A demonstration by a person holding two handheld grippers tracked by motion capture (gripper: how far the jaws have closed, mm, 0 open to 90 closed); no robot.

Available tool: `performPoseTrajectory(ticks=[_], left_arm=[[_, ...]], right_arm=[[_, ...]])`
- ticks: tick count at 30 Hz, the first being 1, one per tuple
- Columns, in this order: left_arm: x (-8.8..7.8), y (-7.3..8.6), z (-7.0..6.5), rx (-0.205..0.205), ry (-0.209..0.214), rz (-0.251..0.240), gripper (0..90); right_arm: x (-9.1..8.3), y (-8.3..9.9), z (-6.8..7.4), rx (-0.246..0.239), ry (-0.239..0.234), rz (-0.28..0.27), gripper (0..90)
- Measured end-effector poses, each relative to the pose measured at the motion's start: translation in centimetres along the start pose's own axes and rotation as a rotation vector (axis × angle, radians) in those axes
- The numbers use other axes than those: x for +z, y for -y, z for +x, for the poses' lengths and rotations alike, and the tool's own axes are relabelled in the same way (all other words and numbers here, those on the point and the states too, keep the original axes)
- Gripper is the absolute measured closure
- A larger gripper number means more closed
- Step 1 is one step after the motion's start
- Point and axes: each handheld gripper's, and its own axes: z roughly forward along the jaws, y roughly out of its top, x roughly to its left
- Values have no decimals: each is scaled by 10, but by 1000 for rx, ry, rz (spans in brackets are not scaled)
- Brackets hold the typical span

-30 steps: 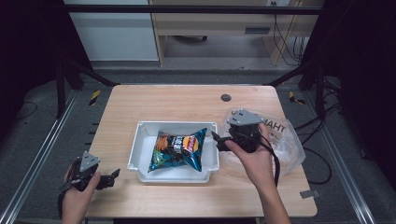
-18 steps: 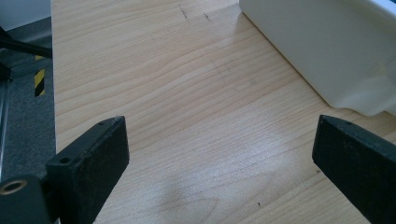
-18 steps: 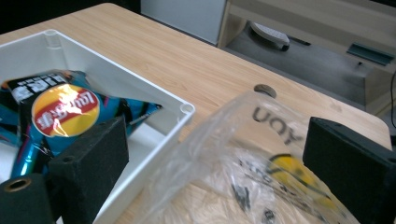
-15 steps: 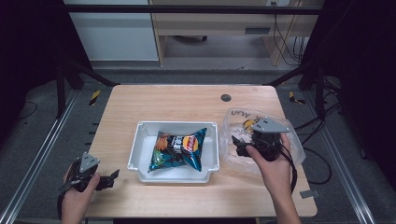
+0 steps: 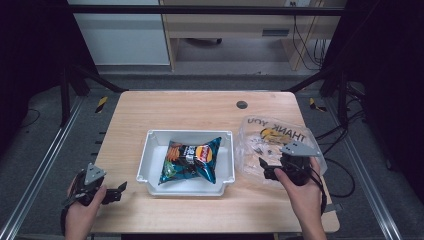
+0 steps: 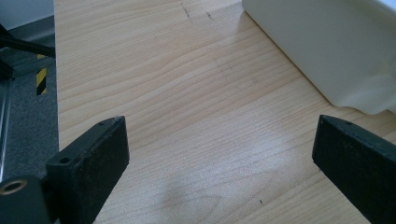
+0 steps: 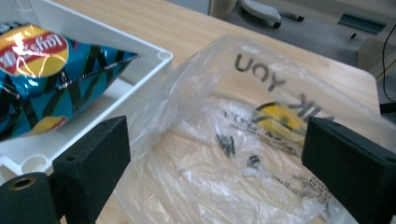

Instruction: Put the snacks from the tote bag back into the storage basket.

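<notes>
A clear plastic bag (image 5: 280, 145) printed with "THANK YOU" is spread on the right part of the wooden surface (image 5: 195, 110), just beside the right wall of a white tray (image 5: 150, 155). The right hand-held gripper (image 5: 267, 169) is held low over the near half of the bag, pointing left toward the tray. In the right gripper view its jaws are spread wide with nothing between them; the crumpled film of the bag (image 7: 243, 140) lies under and beyond them, its loose edge lifted against the tray's corner (image 7: 161, 58). This placement suggests that the bag is the thing about to be taken: the wide spread would allow a fold of thin film to be pinched, and the bag's raised edge next to the tray offers the easiest purchase.

A blue chip packet (image 5: 192, 160) lies flat inside the tray, slanted across its floor; it is also seen in the right gripper view (image 7: 51, 70). It is likely kept there so that it stays put until a bag is ready to receive it.

The left hand-held gripper (image 5: 117, 191) is parked at the near left corner of the surface, apart from the tray. Its jaws are likewise wide apart and empty, with only bare wood (image 6: 196, 116) between them and the tray's outer wall (image 6: 327, 51) to the far right. It appears to be kept clear, waiting.
</notes>
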Motion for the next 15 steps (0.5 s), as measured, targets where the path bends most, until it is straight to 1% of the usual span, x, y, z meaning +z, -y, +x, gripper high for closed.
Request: performPoseTrajectory(ticks=[3,15], left_arm=[[0,0,1,1,-2,0,34],[-1,1,1,-3,-2,-1,34]], right_arm=[[2,7,1,-14,-1,16,87],[14,29,5,-23,-29,62,104]])
